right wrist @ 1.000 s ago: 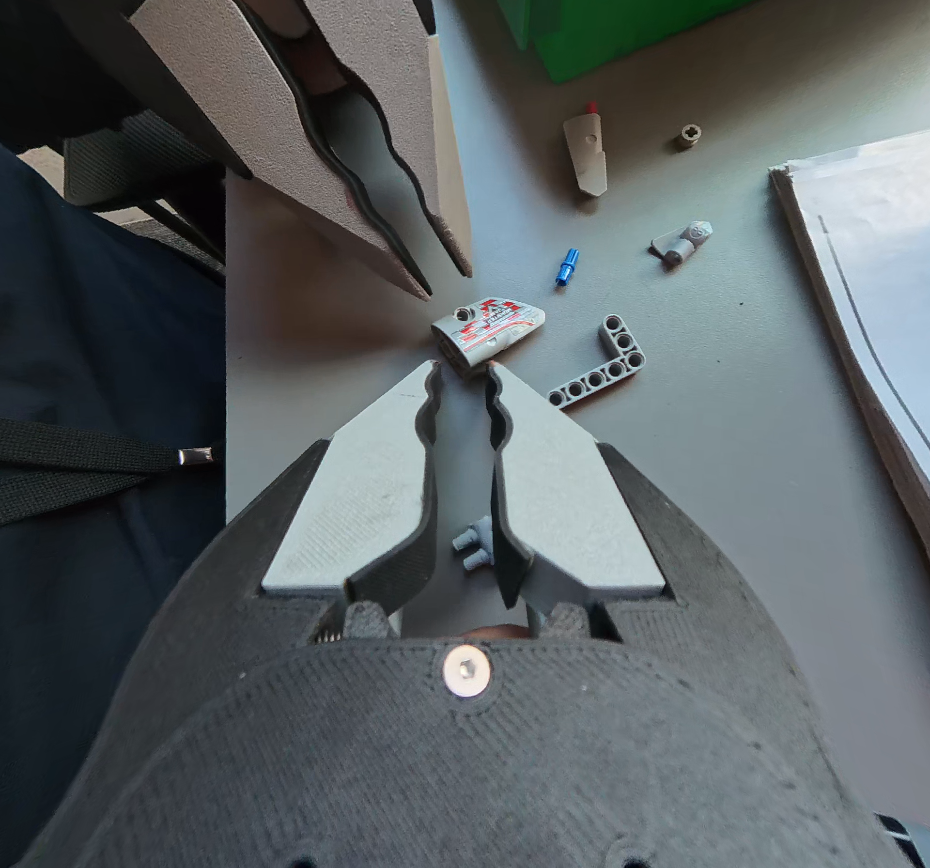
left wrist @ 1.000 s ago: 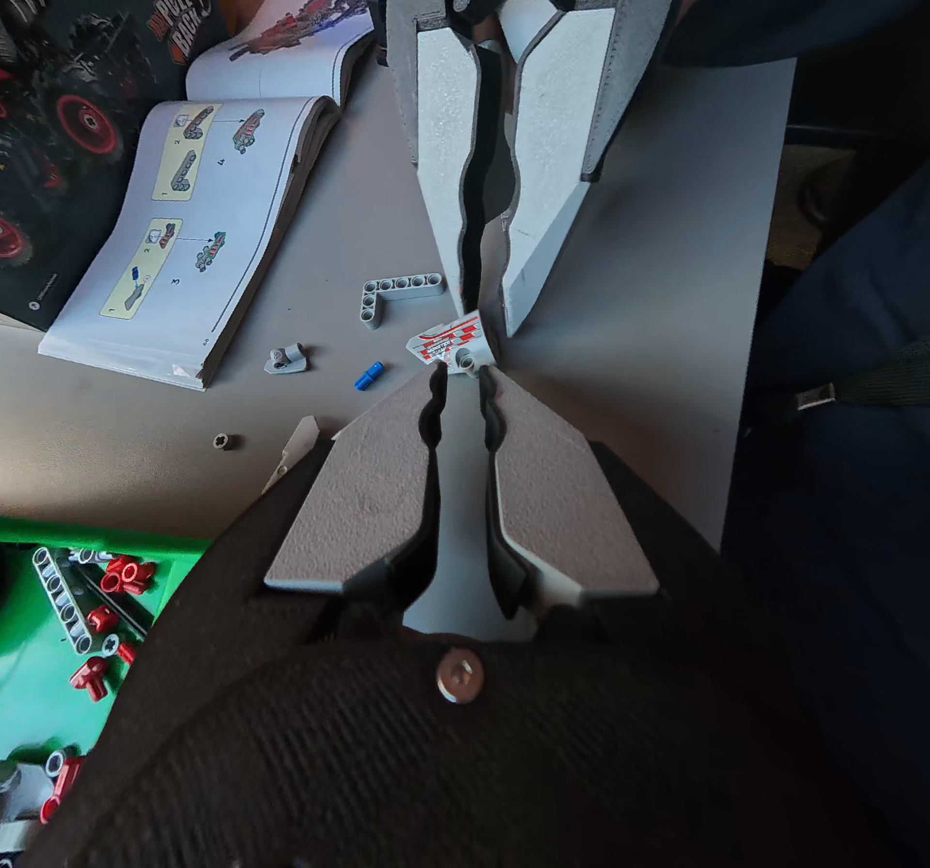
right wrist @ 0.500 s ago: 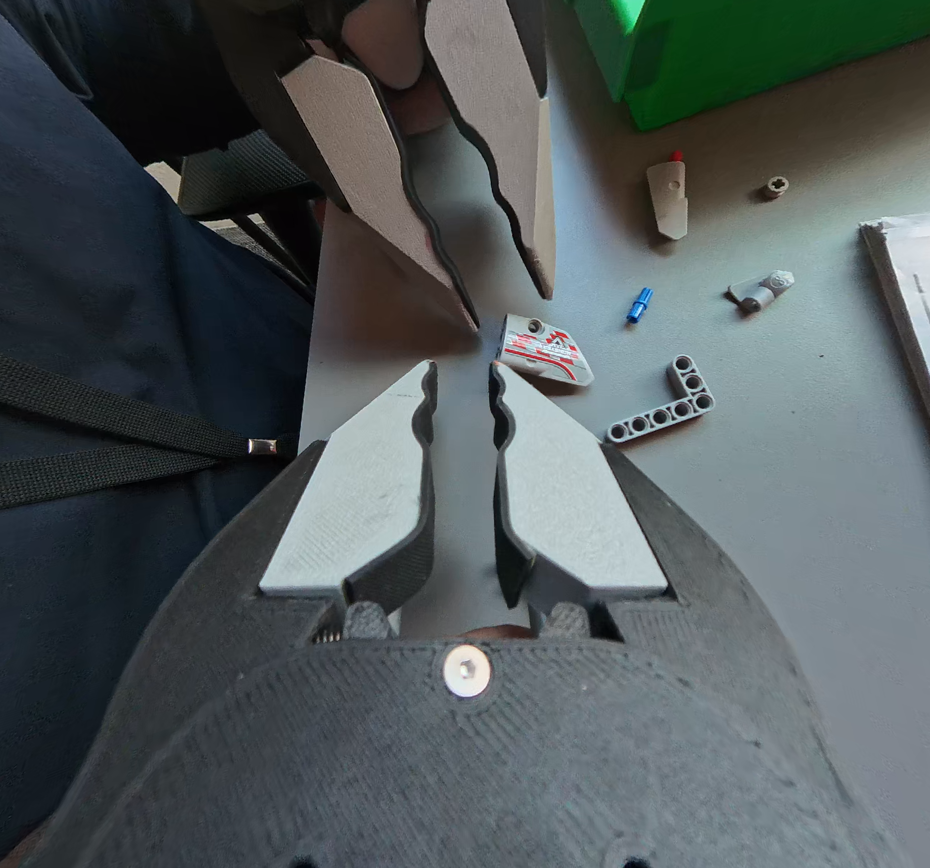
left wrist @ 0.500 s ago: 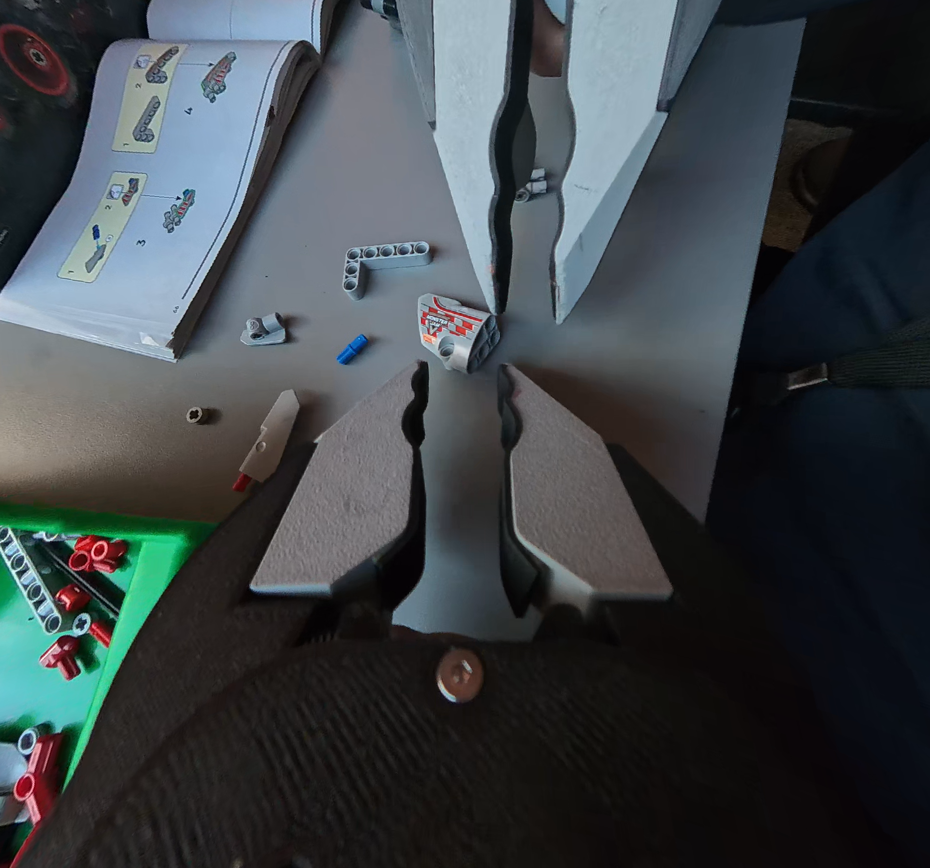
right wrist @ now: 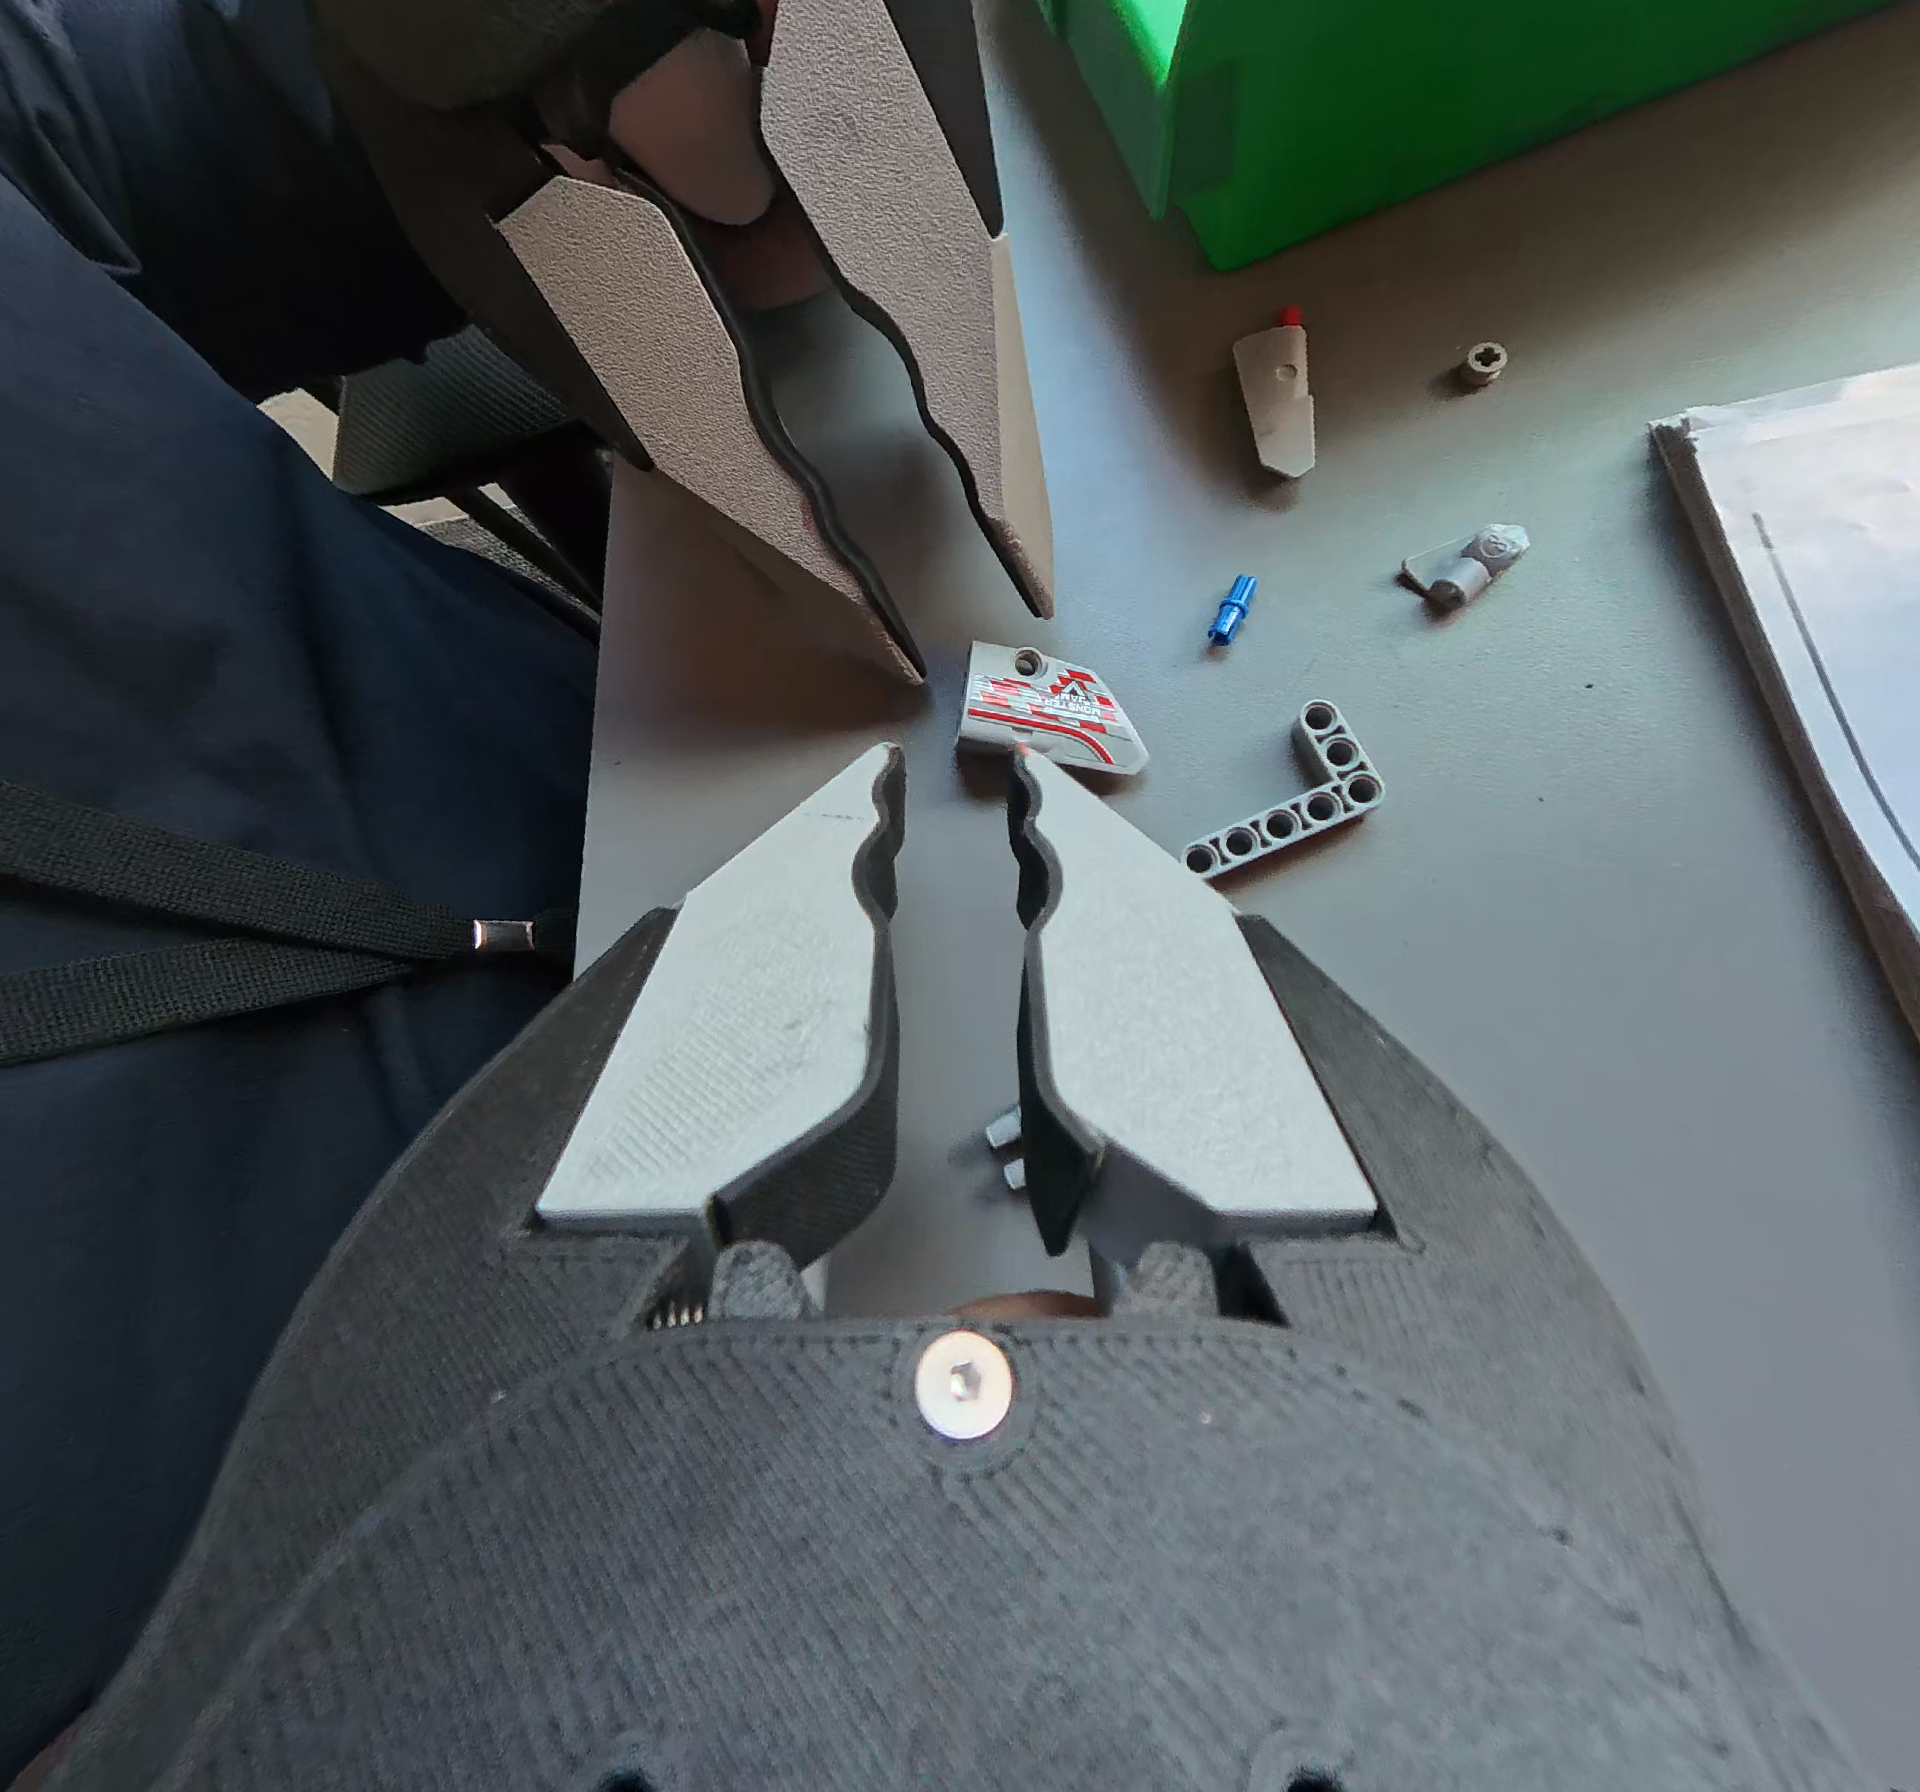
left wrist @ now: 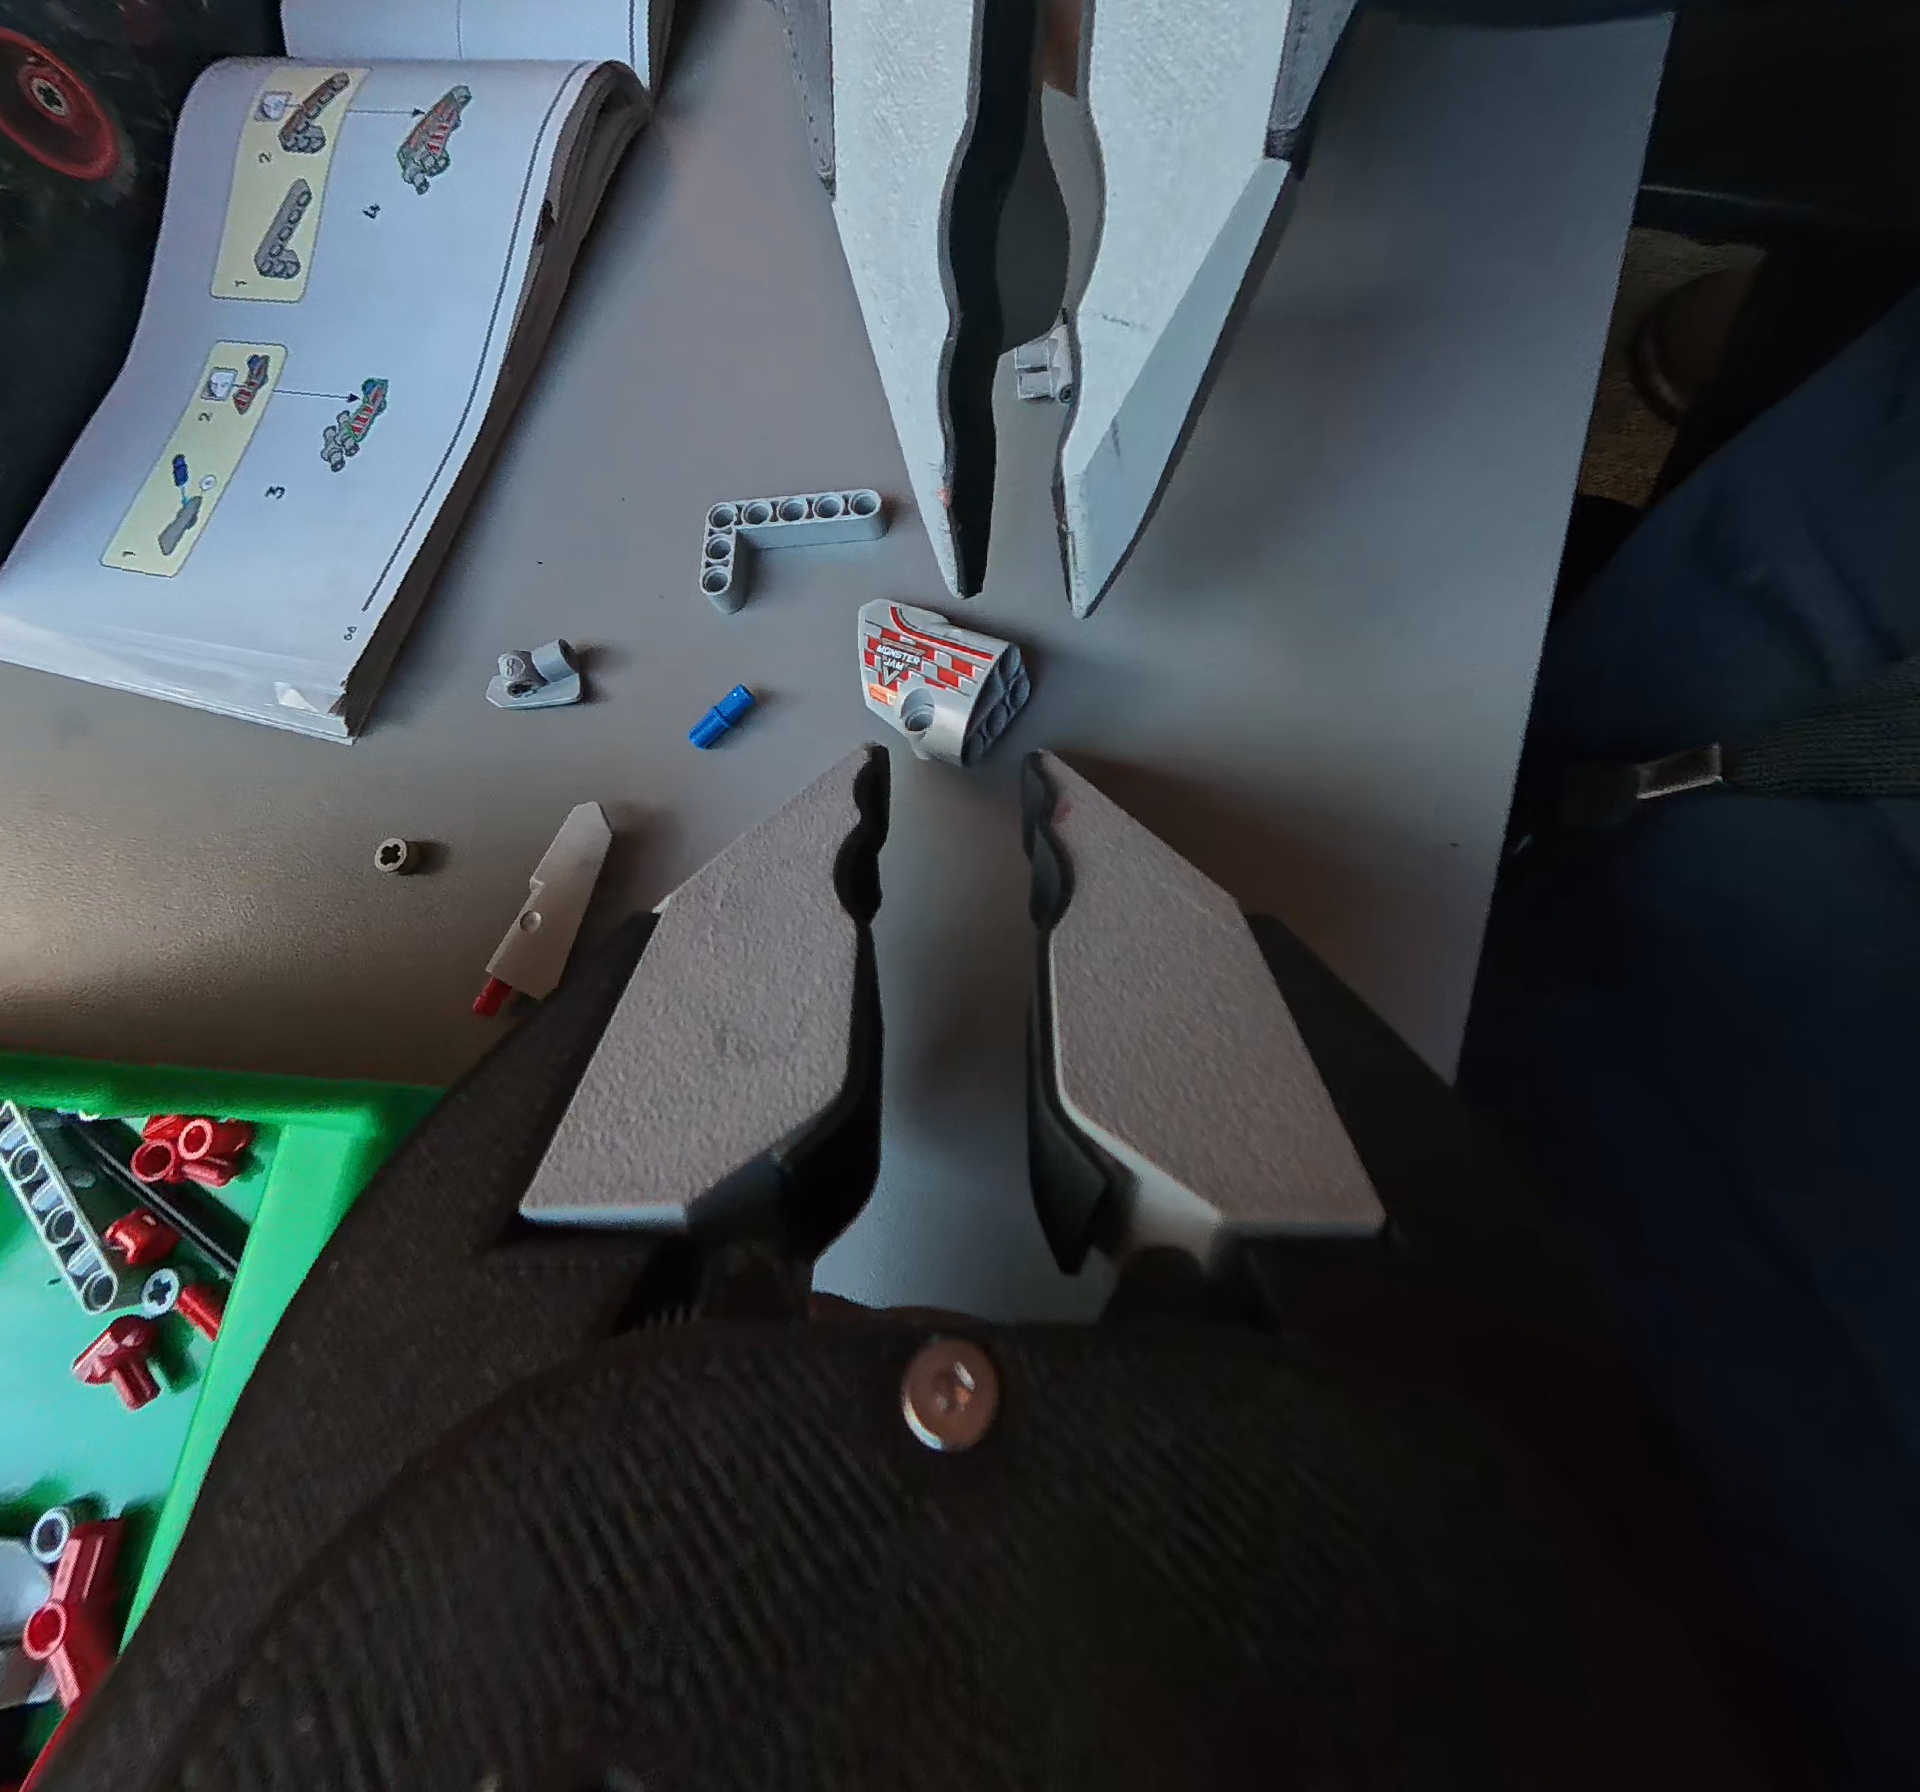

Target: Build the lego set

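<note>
The left gripper (left wrist: 954, 771) had opened from a narrow gap a second before to a wider one, holding nothing; the right gripper (right wrist: 954, 774) had parted its fingers a little too, also empty. Just beyond both sets of tips lay the printed panel (left wrist: 940, 680), flat on the grey table (left wrist: 1299, 599); it had turned round from its earlier pose and sat free, so I judged it had just been let go or nudged, and a fresh grip was needed before building went on. Left of it lay the blue pin (left wrist: 720, 715), then the L-shaped beam (left wrist: 787, 534), a small grey connector (left wrist: 535, 677), a grey blade piece (left wrist: 549, 901) with a red peg, and a tiny bush (left wrist: 398, 855); the open booklet (left wrist: 312, 371) lay farther off. The green tray (left wrist: 343, 1181) of red parts was cut off by the frame. A small pale piece (right wrist: 1006, 1152) was half hidden by a right finger; its shape was unclear.
</note>
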Demonstrator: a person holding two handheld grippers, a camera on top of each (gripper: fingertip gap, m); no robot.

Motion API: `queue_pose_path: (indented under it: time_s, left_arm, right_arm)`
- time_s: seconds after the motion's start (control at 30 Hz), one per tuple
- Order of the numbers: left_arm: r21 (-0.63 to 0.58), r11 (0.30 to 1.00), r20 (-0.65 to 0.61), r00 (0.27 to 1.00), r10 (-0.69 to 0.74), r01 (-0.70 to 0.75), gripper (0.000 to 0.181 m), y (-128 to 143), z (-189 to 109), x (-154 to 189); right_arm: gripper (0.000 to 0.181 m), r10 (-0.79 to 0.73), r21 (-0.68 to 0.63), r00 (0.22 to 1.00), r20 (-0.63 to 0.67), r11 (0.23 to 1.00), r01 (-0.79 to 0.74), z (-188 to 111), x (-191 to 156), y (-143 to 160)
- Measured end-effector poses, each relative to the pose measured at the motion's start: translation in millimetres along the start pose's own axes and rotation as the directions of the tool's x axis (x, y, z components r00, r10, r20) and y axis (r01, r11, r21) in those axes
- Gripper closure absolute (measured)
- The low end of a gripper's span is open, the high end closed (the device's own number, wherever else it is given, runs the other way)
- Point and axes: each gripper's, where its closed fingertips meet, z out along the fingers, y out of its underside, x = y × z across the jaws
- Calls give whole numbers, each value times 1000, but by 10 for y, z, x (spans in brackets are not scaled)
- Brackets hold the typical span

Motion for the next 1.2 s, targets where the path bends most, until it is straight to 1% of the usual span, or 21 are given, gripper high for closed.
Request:
queue_pose_path:
  time_s: [0.27, 0.6, 0.77, 1.2]
  left_arm:
    - [9, 1000, -1, 1000, -6, 6, 159, -10, -9, -4]
    - [-9, 1000, -5, 1000, 1, -1, 159, 9, 9, 9]
    - [-8, 999, -37, 998, 53, -54, 159, 10, 11, 97]
    - [-3, 999, -20, 999, 39, -39, 159, 3, 6, 64]
  right_arm:
    - [165, -3, -7, 1000, -9, 1000, 3, 11, 13, 12]
    - [165, -10, -13, 1000, -21, 1000, 9, 9, 19, 18]
    - [165, -6, 2, 1000, -25, 1000, 6, -10, 27, -8]
    - [165, 11, 40, 999, -44, 999, -9, -54, 79, -62]
